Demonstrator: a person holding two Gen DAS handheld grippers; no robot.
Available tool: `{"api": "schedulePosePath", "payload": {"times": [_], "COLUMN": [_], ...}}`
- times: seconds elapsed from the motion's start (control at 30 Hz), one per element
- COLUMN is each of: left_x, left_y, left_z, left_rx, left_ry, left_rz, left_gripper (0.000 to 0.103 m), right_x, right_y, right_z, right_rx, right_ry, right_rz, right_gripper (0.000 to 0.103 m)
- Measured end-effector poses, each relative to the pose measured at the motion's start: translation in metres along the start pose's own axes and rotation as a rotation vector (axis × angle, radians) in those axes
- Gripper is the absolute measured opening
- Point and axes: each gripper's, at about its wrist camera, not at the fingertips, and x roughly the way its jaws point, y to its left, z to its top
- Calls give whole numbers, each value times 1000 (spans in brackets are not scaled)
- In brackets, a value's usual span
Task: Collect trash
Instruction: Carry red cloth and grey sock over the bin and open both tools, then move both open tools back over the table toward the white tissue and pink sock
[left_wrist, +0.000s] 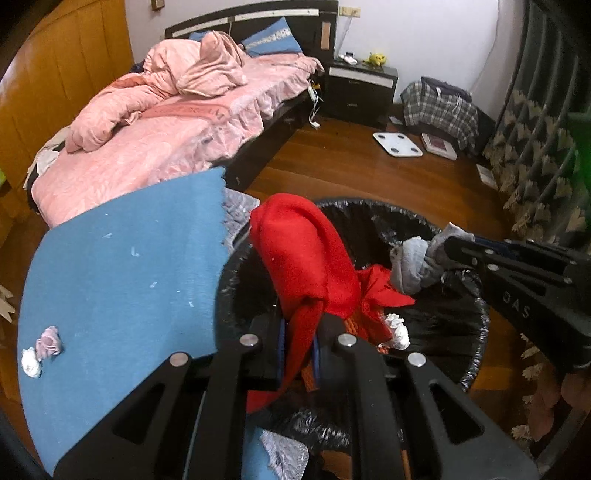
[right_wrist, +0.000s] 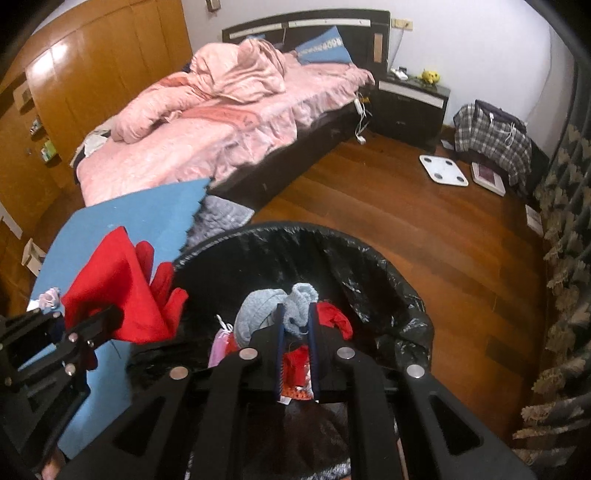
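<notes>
The left tongs (left_wrist: 299, 343) are clamped on a red cloth (left_wrist: 310, 254), which stands up from between the pads and hides the near-left part of the bin's mouth. The right tongs (right_wrist: 295, 332) pinch a grey sock (right_wrist: 299, 306); its bunched end sticks up past the fingertips, over the bin.

The bin (right_wrist: 388, 266), lined with a black bag, sits on the wooden floor (right_wrist: 424, 229) at the right edge of a blue mat (left_wrist: 122, 269). Its near rim is cut off by the tong frames in both views, and its depth is dark; red scraps and a white crumpled wad (left_wrist: 399, 332) show inside, the rest is hard to make out.

Two small crumpled wads (left_wrist: 40, 350) lie near the mat's left edge. A grey bundle (right_wrist: 218, 218) is half hidden behind the mat's jagged far edge.

Open floor runs from the bin's far rim to a white scale (right_wrist: 443, 170); the bed (left_wrist: 166, 122) stands past the mat's far edge, a curtain (right_wrist: 565, 240) on the right.
</notes>
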Motion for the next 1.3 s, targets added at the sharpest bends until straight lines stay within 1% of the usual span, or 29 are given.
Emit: {"api": "schedulePosePath", "payload": {"times": [0.07, 0.13, 0.2, 0.23, 0.27, 0.33, 0.4, 0.43, 0.5, 0.57, 0.67, 0.73, 0.77, 0.8, 0.83, 1.0, 1.1, 1.2, 1.3], "left_x": [13, 29, 46, 55, 61, 68, 68, 64, 54, 44, 25, 12, 5, -4, -10, -47, -65, -86, -102], "left_y": [-3, -4, -4, -4, -1, 3, 8, 12, 19, 28, 45, 58, 63, 70, 74, 110, 134, 169, 206], "left_z": [-1, -2, -2, -2, -4, -8, -12, -16, -22, -26, -36, -41, -44, -47, -49, -68, -80, -98, -115], "left_rx": [4, 9, 10, 13, 13, 16, 13, 10, 8, -6, -24, -32, -38, -42, -42, -72, -92, -118, -144], "left_ry": [15, 40, 63, 82, 95, 111, 115, 108, 92, 84, 70, 57, 50, 40, 33, 1, -15, -29, -42], "left_rz": [-3, -25, -26, -32, -35, -34, -35, -32, -21, -18, -4, 11, 12, 19, 24, 44, 65, 97, 138], "left_gripper": [11, 17, 27, 29, 30, 31, 39, 41, 50, 52, 52, 55, 58, 61, 62, 64, 67, 68, 69], "right_x": [9, 20, 34, 42, 45, 49, 49, 48, 43, 32, 16, 1, -4, -12, -19, -43, -55, -62, -65], "right_y": [-3, -8, -12, -16, -15, -19, -22, -23, -25, -25, -17, -6, -1, 7, 14, 56, 92, 120, 152], "right_z": [-2, -3, -7, -11, -13, -21, -34, -37, -46, -56, -67, -74, -75, -79, -81, -87, -90, -91, -93], "right_rx": [3, 8, 9, 21, 23, 34, 48, 53, 65, 82, 90, 81, 78, 71, 64, 4, -37, -60, -69], "right_ry": [13, 33, 82, 104, 111, 125, 133, 132, 133, 123, 101, 78, 69, 55, 47, 3, -17, -38, -50], "right_rz": [-4, -1, 2, 2, -7, -12, -10, -12, -9, -3, -7, -14, -13, -14, -15, -8, 19, 40, 81], "right_gripper": [11, 12, 18, 20, 21, 21, 21, 21, 22, 22, 24, 28, 33, 38, 40, 40, 40, 43, 46]}}
